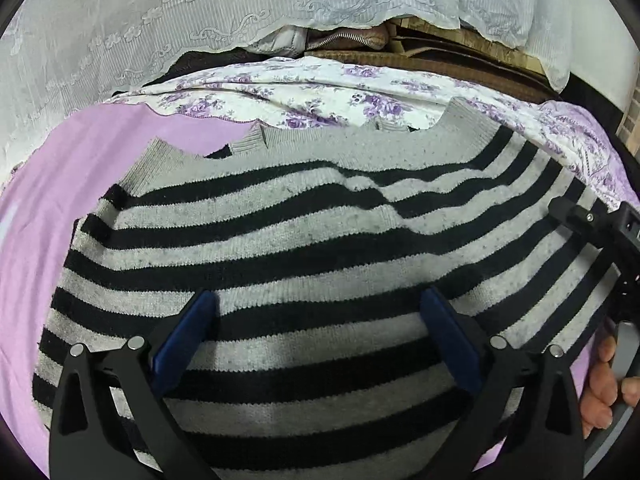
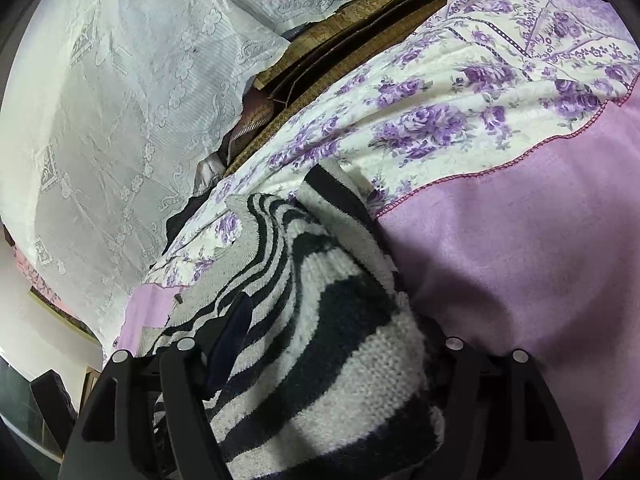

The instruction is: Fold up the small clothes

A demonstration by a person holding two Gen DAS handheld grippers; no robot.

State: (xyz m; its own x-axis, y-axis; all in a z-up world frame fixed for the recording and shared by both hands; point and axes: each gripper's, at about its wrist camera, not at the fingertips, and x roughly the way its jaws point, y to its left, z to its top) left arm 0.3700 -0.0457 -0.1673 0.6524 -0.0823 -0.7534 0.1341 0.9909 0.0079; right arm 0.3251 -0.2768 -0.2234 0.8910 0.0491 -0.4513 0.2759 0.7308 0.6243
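A grey and black striped knit sweater (image 1: pixel 288 240) lies spread flat on a lilac sheet (image 1: pixel 60 184). My left gripper (image 1: pixel 320 312) is open, its blue-padded fingers wide apart just above the sweater's middle. The right gripper (image 1: pixel 596 240) shows at the sweater's right edge in the left wrist view. In the right wrist view the right gripper (image 2: pixel 320 344) has a thick bunched fold of the sweater (image 2: pixel 320 320) between its fingers, lifted off the sheet (image 2: pixel 520 260). Its fingertips are buried in the knit.
A floral purple-and-white quilt (image 1: pixel 320 92) lies bunched behind the sweater and shows in the right wrist view (image 2: pixel 440 112). A white lace curtain (image 1: pixel 120 32) hangs behind. Brown mats and a zippered item (image 1: pixel 340 40) sit at the back.
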